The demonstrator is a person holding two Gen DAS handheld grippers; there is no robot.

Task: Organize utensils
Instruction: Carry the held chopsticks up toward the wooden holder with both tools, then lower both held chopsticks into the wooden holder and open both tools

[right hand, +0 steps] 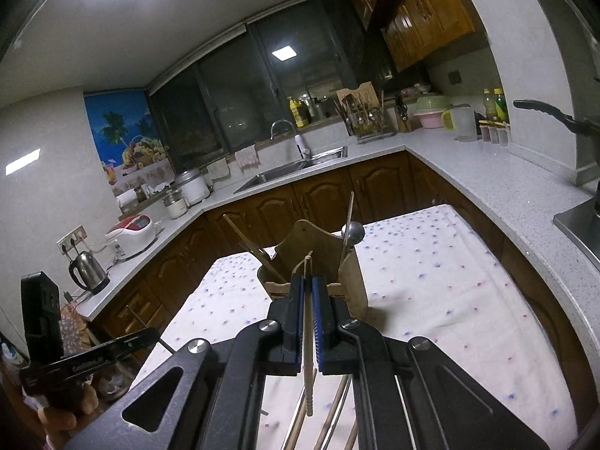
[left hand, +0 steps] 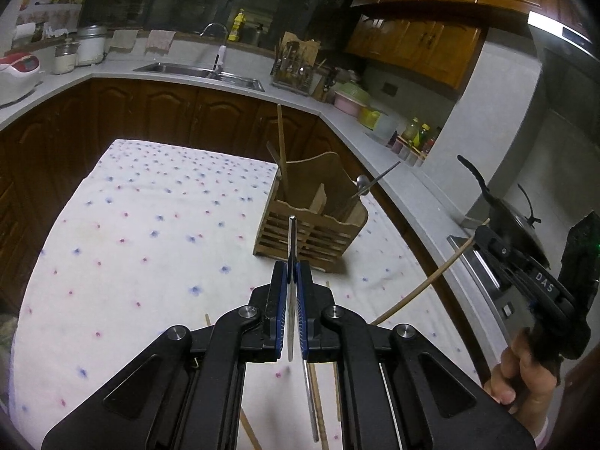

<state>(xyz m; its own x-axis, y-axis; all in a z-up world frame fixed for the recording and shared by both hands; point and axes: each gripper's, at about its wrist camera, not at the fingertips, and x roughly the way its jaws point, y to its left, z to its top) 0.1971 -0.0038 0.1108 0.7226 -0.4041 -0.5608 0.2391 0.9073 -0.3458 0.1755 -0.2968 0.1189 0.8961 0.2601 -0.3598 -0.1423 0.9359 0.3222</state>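
Note:
A slatted wooden utensil holder (left hand: 311, 230) (right hand: 313, 247) stands on the flower-print tablecloth (left hand: 150, 225). In it are a wooden chopstick (left hand: 282, 150), a metal spoon (left hand: 362, 181) (right hand: 353, 231) and a thin metal stick. My left gripper (left hand: 292, 267) is shut on a slim metal utensil (left hand: 292, 236) held above the cloth in front of the holder. My right gripper (right hand: 307, 280) is shut on a wooden chopstick (right hand: 307, 337) (left hand: 420, 288) just before the holder. Each gripper also shows in the other view, the right gripper (left hand: 482, 230) at the right edge and the left gripper (right hand: 152, 333) at lower left.
Several loose chopsticks and metal utensils (left hand: 317, 408) (right hand: 337, 401) lie on the cloth under the grippers. A grey L-shaped counter (right hand: 468, 172) wraps around with a sink (right hand: 292, 168), a dish rack (left hand: 294, 71), a kettle (right hand: 88, 272) and a wok (left hand: 517, 221) on the stove at right.

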